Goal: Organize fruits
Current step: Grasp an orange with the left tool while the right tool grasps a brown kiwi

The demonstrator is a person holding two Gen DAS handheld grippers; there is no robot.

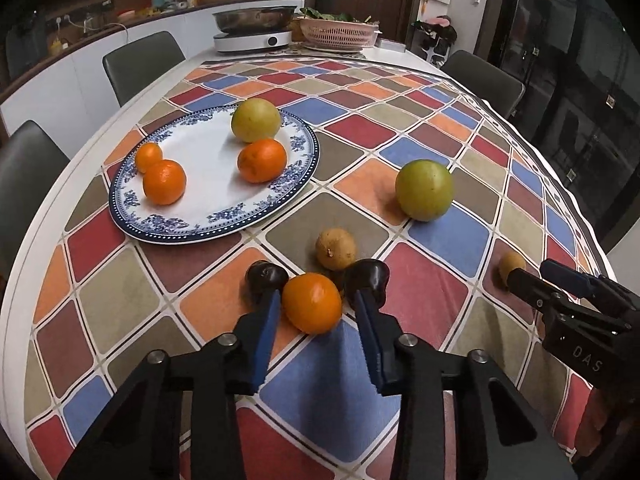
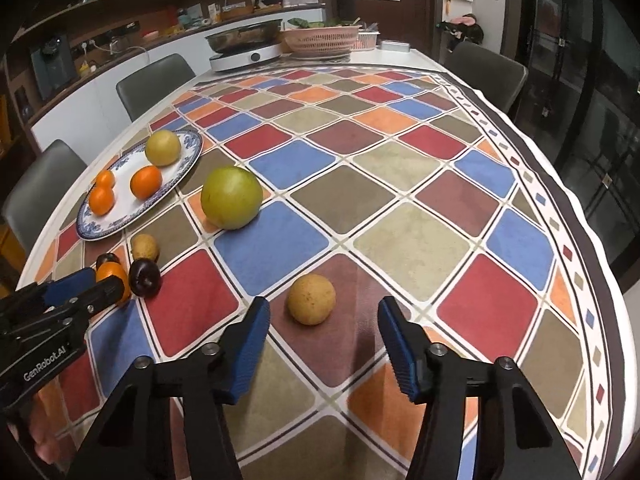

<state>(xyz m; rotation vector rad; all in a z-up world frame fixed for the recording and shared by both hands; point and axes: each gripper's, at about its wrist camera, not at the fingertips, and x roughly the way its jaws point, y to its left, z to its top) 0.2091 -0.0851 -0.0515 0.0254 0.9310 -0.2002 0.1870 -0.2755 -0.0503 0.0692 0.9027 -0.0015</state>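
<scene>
While four fruits already sit on the blue-and-white patterned china plate point(image 1: 208, 224), the rest lie loose on the chequered tablecloth point(image 1: 436, 284), so both tools are down among the strays.

The left gripper point(image 1: 316, 296) has its jaws drawn narrow around a smooth round orange point(image 1: 312, 303). One pad looks to be touching the peel and the other stands just off it, so I would not call it gripped. Two dark glossy plums point(image 1: 266, 274) flank that orange, which probably explains the tight, straight-in approach. A small russet-brown fruit point(image 1: 336, 249) lies just beyond at twelve o'clock, and the plate is off at ten o'clock.

The right gripper point(image 2: 323, 305) is spread fairly wide, with a round tan speckled fruit point(image 2: 311, 299) between its fingertips point(image 2: 256, 320) and clear of both. A large green-yellow citrus point(image 2: 231, 197) waits at eleven o'clock.
</scene>
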